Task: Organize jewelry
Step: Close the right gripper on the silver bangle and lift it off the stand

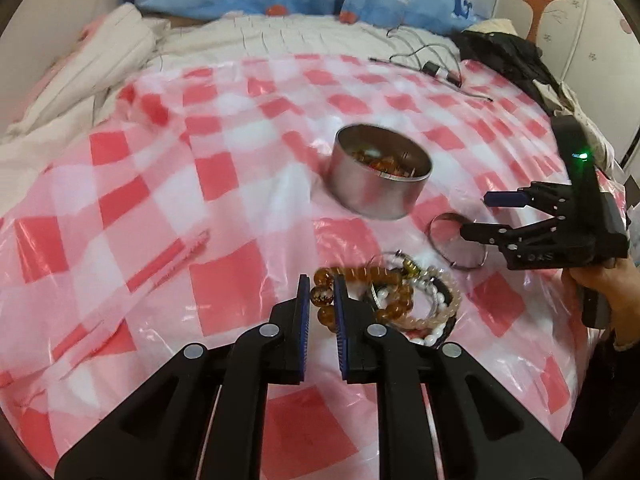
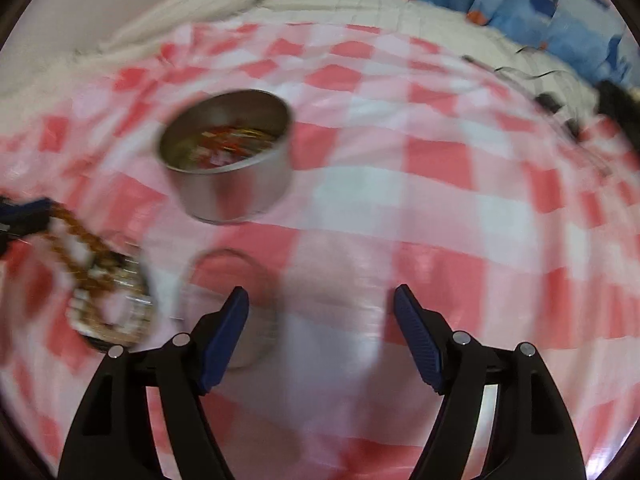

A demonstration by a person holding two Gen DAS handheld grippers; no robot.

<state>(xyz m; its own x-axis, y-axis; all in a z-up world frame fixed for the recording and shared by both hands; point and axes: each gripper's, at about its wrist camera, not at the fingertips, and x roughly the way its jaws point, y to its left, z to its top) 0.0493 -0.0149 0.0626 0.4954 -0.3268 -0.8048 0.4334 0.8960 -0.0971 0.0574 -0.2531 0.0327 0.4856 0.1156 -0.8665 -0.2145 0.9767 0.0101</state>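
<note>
Two grippers work over the bed, and the tin (image 1: 380,172) is your landmark for both.

Left gripper (image 1: 322,300): jaws nearly closed and clenched on the amber bead bracelet (image 1: 362,280), one bead caught between the pads. That bracelet lies on the near side of the tin, at the left edge of the jewelry pile (image 1: 416,304). Its strand trails rightward from the jaws into the pile of pearl and pink strands, so it may still be tangled there. From the jaws the tin sits ahead and slightly right, well apart, mouth up, with some pieces already inside.

Right gripper (image 2: 320,304): jaws spread wide, holding nothing. The bangle (image 1: 458,242) lies flat on the checked sheet (image 1: 224,168), near the tin on its near right side. In the left wrist view the lower finger reaches across the ring. In the right wrist view the ring shows blurred at the left finger, not centred between the jaws. Whether that finger touches it you cannot tell.

Judgement: your left hand is the one with a load, and its path to the tin runs forward and a little right. Lift clear before you travel, or the strand may drag the pile along. Your right hand is nearer the bangle and must shift leftward to bracket its rim.
</note>
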